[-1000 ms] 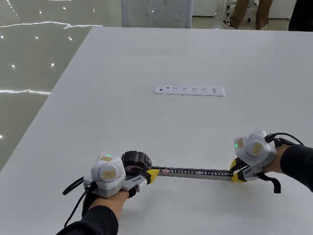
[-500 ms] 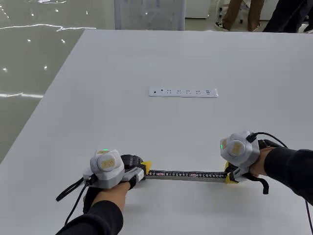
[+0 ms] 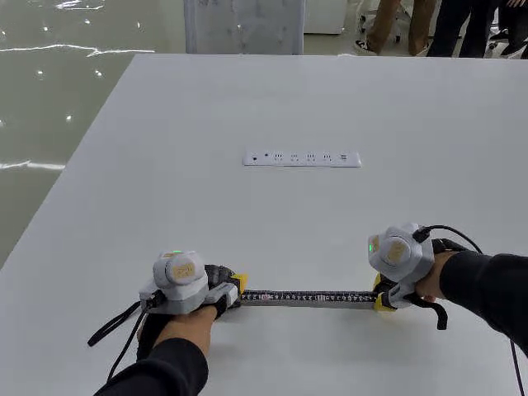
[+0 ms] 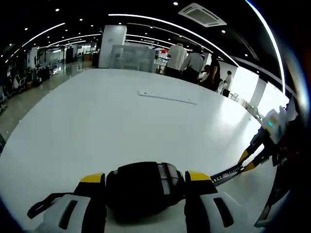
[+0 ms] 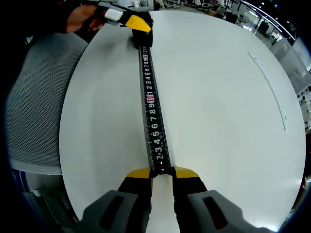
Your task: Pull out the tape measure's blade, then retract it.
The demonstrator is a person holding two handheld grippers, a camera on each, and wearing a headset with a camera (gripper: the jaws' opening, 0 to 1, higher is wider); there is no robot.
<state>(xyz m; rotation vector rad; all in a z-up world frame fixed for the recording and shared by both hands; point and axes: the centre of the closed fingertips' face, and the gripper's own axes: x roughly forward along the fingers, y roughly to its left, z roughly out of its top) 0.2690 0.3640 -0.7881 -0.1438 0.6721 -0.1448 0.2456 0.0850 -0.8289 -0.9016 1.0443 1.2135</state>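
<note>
White counter [image 3: 330, 91], near edge: black tape case [image 4: 145, 194] gripped by left claw [image 4: 146, 177], numbered blade [image 5: 153, 111] by right claw [image 5: 162, 172]; slow, straight retraction is advised.

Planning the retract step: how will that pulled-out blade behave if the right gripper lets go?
The blade runs straight from the case to the right gripper, so probably fairly stiff. It looks thin and narrow, so likely light and apt to whip back toward the left gripper.
</note>
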